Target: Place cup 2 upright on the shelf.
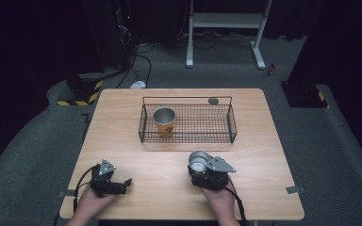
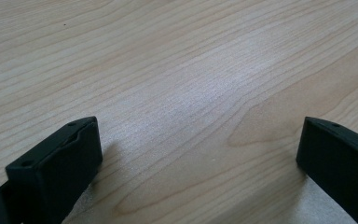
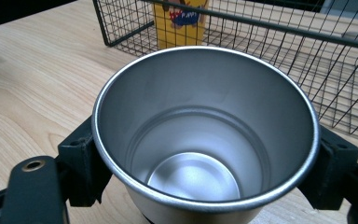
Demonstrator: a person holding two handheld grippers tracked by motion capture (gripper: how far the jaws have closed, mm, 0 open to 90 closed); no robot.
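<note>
Two forearms low at table's near edge; right hand-held gripper (image 1: 199, 165) clamping steel cup (image 3: 205, 135), left hand-held gripper (image 1: 122, 184) spread wide

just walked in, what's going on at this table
A person holds a gripper in each hand at a wooden table. The right gripper is shut on a steel cup, upright and empty, just in front of a wire basket. A yellow cup already stands in the basket's left part. The left gripper is open over bare wood, holding nothing.
</note>
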